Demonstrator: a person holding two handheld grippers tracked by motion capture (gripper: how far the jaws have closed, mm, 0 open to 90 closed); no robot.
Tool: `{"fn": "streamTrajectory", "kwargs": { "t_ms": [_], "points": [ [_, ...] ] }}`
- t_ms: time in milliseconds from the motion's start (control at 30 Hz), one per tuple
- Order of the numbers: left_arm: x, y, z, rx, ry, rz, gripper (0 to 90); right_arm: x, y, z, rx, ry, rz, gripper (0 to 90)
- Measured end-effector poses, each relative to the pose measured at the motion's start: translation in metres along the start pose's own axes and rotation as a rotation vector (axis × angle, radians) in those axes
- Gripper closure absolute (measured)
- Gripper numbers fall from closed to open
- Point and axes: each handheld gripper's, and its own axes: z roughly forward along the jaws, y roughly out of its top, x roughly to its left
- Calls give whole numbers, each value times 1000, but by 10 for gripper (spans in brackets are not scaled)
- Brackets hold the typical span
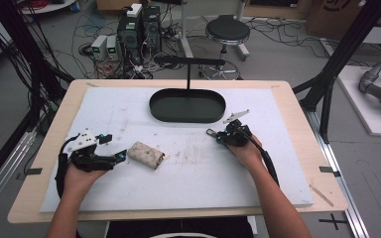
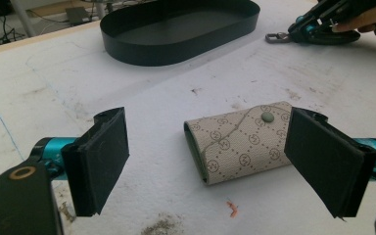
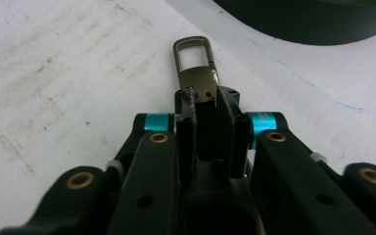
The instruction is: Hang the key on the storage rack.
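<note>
Foreground, high view: the person's two forearms enter from the near edge of the counter (image 1: pixel 278 193), which is covered by a white foam sheet. The left tool (image 1: pixel 120 156) lies low and nearly level in the left hand (image 1: pixel 79 181), aimed at the key pouch (image 1: pixel 146 154). In the left gripper view its jaws stand wide apart, one to each side of the pouch (image 2: pixel 240 142); the pads press on nothing, though the right-hand pad sits just beside the pouch's snap end.

Middle ground: the right tool (image 1: pixel 216 135), gripped by the right hand (image 1: pixel 248 151), points away from the person and to the left, tilted down toward the counter. The right gripper view shows its jaws closed on the flat tab of a metal clasp (image 3: pixel 196 66); the clasp's loop projects beyond the tips and lies close to the sheet.

Background: a black oval tray (image 1: pixel 187 118) with an upright stand rests at the far side of the sheet, well apart from the pouch.

Step in hand, as judged: the clasp has been pinched while the pouch awaits steadying. The next move probably calls for the left jaws to close across the pouch so the two pieces can be brought together.
</note>
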Motion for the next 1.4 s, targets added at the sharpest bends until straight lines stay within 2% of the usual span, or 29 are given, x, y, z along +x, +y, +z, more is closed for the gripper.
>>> {"fn": "streamTrajectory", "kwargs": {
  "t_ms": [167,300,333,400,433,467,533,633,767,1000,1033,1400],
  "points": [
    [0,0,0,-1,-2,0,166,0,0,-2,-6,3,34,874],
    [0,0,0,0,0,-1,166,-3,2,-17,-65,5,59,885],
    [1,0,0,1,-3,1,166,-3,2,-17,-65,5,59,885],
    [1,0,0,1,-2,1,166,-8,4,-31,-117,31,91,886],
    [1,0,0,0,-2,0,166,-8,4,-31,-117,31,91,886],
    [0,1,0,0,-3,0,166,-10,9,-40,-146,38,101,886],
    [0,1,0,-1,-3,1,166,-10,11,-45,-165,35,97,886],
    [-1,1,-1,-5,-2,2,169,-11,23,-60,-205,28,91,885],
    [-1,2,-2,-13,-2,-1,169,-13,31,-68,-232,17,86,885],
    [-1,2,-1,-13,-9,-1,169,-26,55,-87,-294,-21,85,885],
    [-1,2,-1,-12,-9,-2,169,-31,63,-92,-308,-24,97,885],
    [-2,1,1,-9,-12,-7,169,-49,100,-104,-357,-66,121,884]
  ]
}}
